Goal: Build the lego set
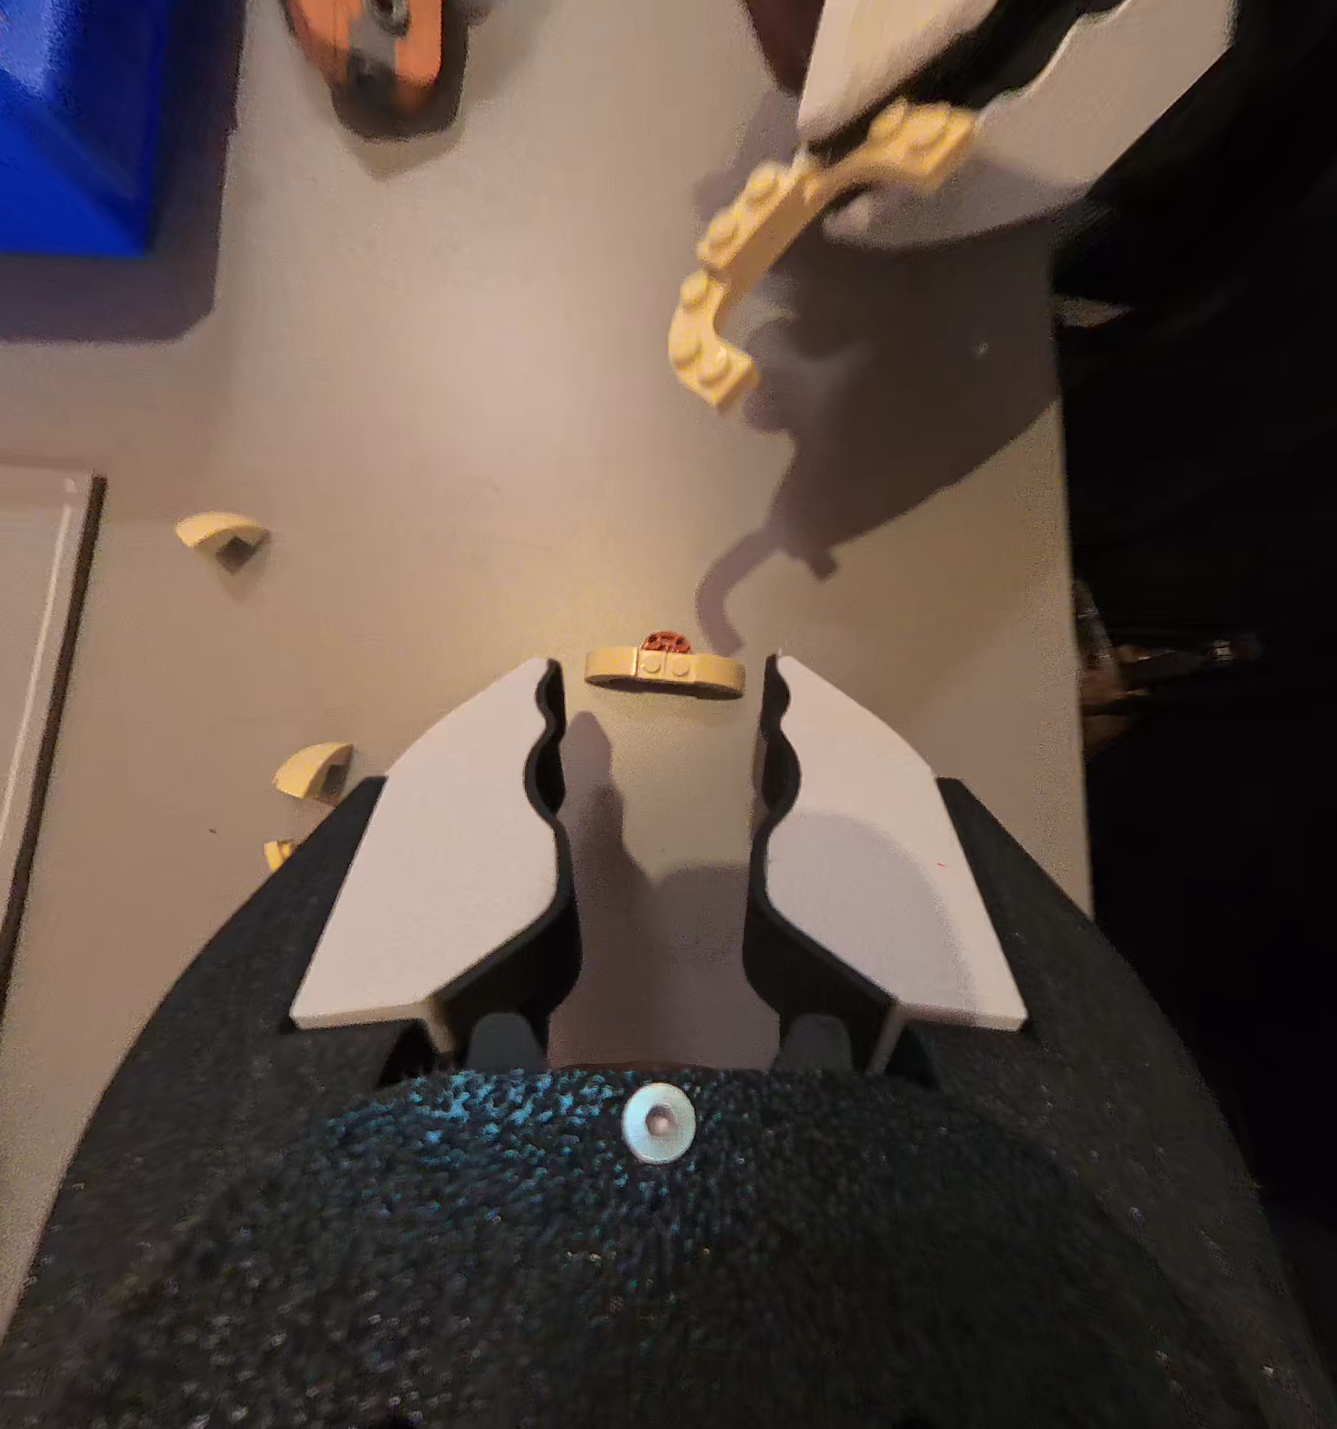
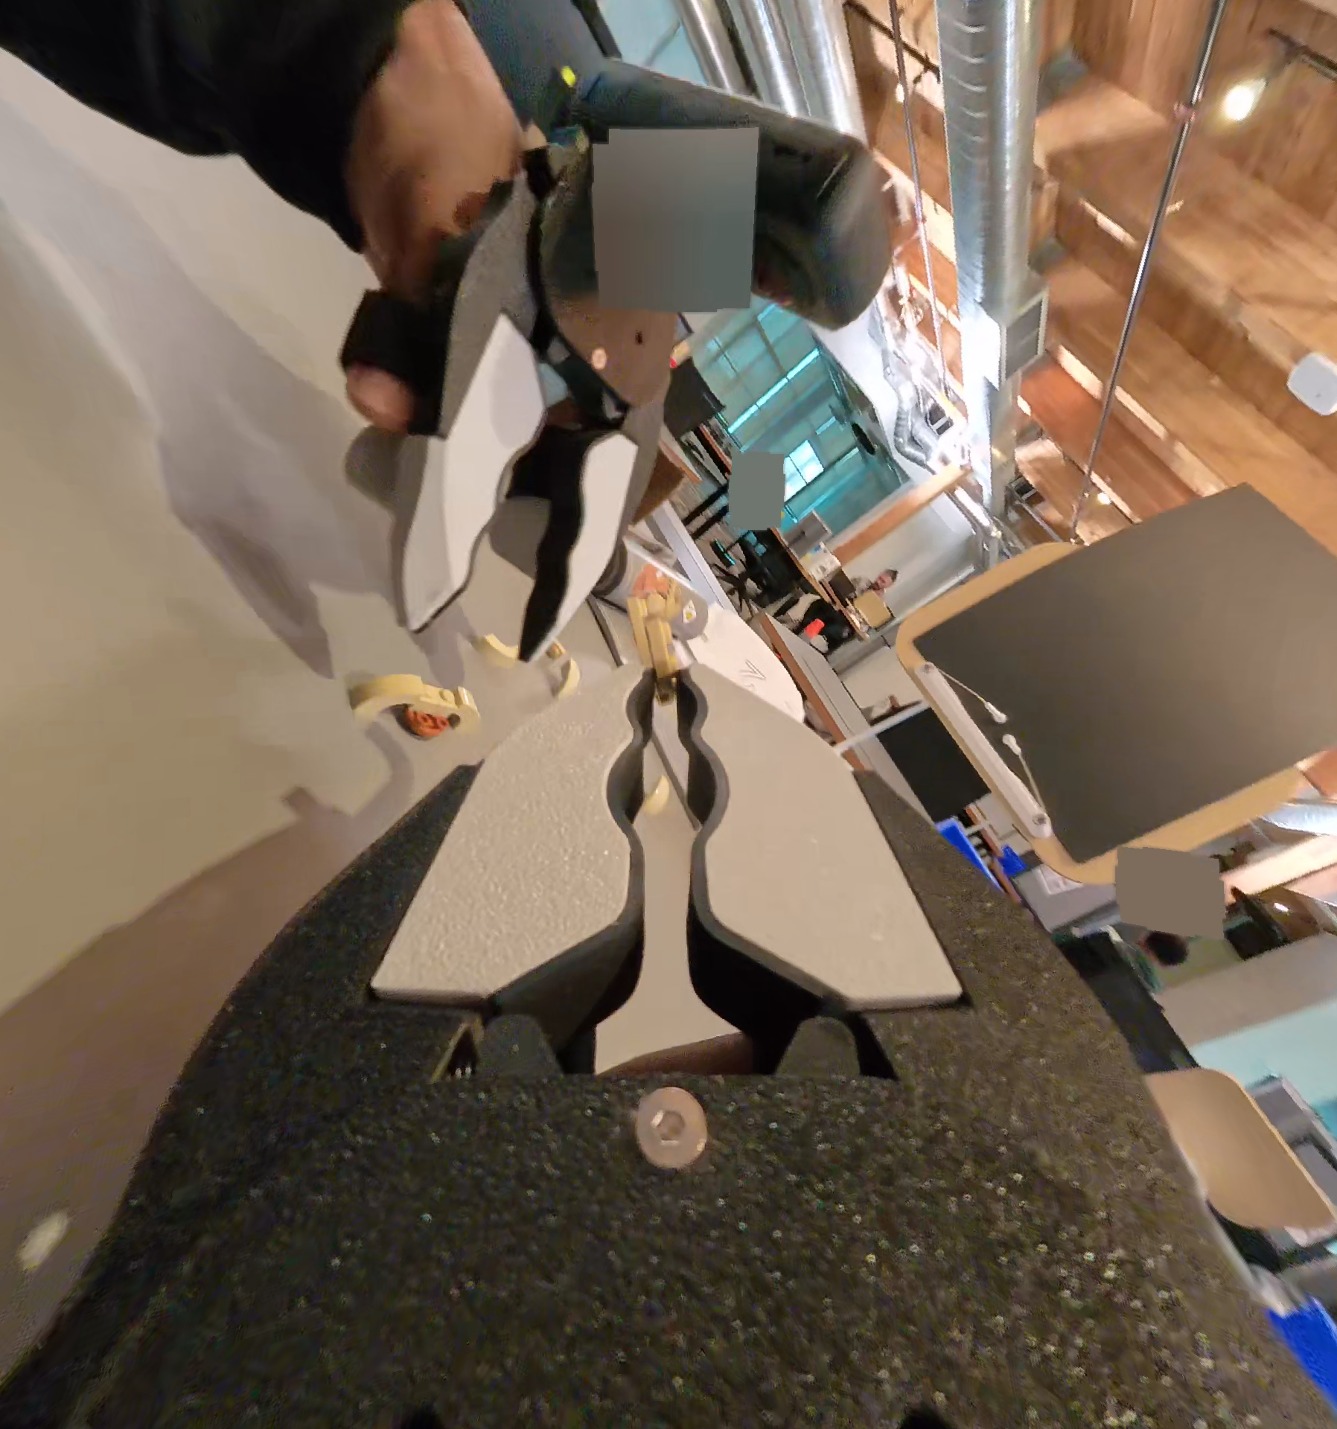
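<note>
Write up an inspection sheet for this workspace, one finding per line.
Surface: pale tabletop, lit from above.
Job's things: tan arched studded piece lifted off the table; tan flat arch piece lying down, a small red-brown round piece behind it.
Clutter: tan curved bricks at left; blue bin.
Grippers: left hand-held gripper open, just short of the flat arch; right hand-held gripper shut on the studded piece.
Cables: white cords by the dark panel.
Surroundings: office, metal ducts, wood ceiling.
</note>
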`<state>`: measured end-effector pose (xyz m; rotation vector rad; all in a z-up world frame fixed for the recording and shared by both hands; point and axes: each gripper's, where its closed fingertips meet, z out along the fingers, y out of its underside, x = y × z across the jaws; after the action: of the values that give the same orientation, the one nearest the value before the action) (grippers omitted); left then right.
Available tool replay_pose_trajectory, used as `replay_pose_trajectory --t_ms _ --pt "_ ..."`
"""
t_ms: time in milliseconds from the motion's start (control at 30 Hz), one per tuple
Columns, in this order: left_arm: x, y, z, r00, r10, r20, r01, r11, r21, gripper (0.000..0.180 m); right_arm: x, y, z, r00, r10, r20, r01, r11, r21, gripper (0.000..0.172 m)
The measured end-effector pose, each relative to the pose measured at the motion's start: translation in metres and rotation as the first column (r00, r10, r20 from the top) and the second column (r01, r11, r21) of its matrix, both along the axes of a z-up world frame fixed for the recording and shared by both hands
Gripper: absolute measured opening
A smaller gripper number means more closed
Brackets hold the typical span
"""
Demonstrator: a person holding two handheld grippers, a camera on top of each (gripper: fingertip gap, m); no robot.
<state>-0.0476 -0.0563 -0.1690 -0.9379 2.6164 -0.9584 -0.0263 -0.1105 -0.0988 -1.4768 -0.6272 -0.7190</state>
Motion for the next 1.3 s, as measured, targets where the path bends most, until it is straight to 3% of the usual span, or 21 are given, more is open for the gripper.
replay_pose_trajectory --t_ms 233,633,800,1000,1133,1300 --pt "0.005 -0.004 -0.036 0.998 -0.065 -0.019 0.066 0.996 0.053 0.049 0.005 0.005 -0.005 0.994 -0.084 0.065 0.086 0.996 -0.018 0.005" --pt "0.008 -0.026 -0.031 0.988 -0.076 0.136 0.082 0.996 -0.034 0.047 0.024 0.016 -0.013 0.977 -0.21 0.02 0.211 0.975 -0.065 0.005" --pt "0.01 -0.022 0.005 0.971 0.063 0.23 -0.019 0.982 -0.19 0.047 0.042 0.016 -0.014 0.949 -0.316 0.008 0.316 0.946 -0.073 0.005" --pt "0.019 -0.019 0.079 0.921 0.283 0.267 -0.14 0.881 -0.451 0.047 0.048 0.019 0.006 0.898 -0.438 0.028 0.437 0.898 0.044 0.005" --pt "0.018 -0.017 0.101 0.933 0.277 0.231 -0.155 0.886 -0.437 0.047 0.036 0.026 0.015 0.853 -0.485 0.193 0.469 0.874 0.127 0.005" --pt "0.023 -0.011 0.095 0.942 0.249 0.223 -0.187 0.946 -0.265 0.047 0.026 0.027 0.017 0.823 -0.486 0.296 0.457 0.874 0.165 0.005"
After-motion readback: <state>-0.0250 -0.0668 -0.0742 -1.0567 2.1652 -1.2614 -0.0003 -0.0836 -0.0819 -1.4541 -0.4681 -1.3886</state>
